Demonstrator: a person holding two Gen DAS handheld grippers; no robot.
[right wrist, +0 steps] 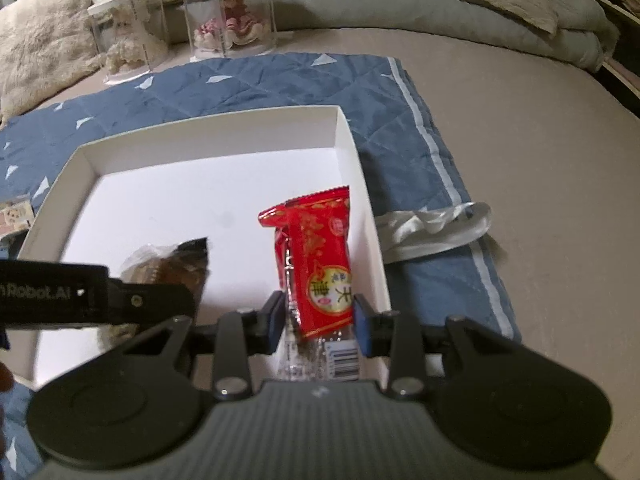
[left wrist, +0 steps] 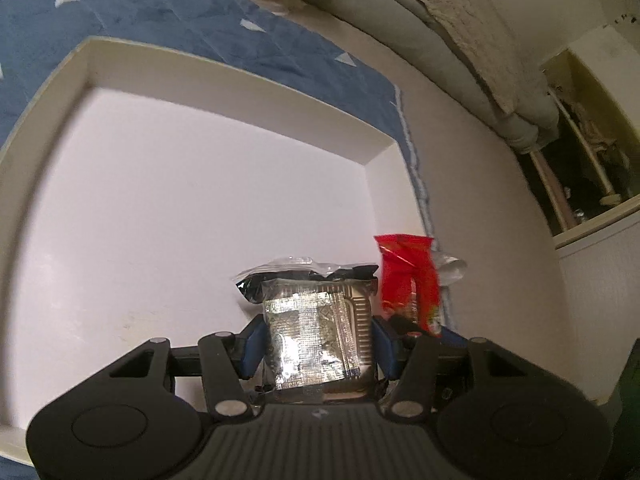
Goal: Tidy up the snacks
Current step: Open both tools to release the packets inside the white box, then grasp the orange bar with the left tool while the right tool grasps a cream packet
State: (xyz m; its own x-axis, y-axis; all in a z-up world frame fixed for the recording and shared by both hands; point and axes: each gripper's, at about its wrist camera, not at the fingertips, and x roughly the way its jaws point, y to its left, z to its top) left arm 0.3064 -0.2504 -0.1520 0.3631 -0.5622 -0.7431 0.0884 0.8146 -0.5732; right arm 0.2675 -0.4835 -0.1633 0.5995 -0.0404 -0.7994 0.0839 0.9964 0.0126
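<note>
Two grippers are held over the white tray [right wrist: 352, 148], each clamped on one snack. A silver-and-black foil packet [left wrist: 316, 328] is pinched between the blue pads of the left gripper [left wrist: 316, 346], above the tray floor. A red snack pack [right wrist: 320, 268] is gripped by the right gripper [right wrist: 318, 316] just inside the tray's right wall. The tray is set on a blue quilted mat [right wrist: 248, 80]; a crumpled white wrapper [right wrist: 436, 228] lies on the mat just beside the tray's right wall.
</note>
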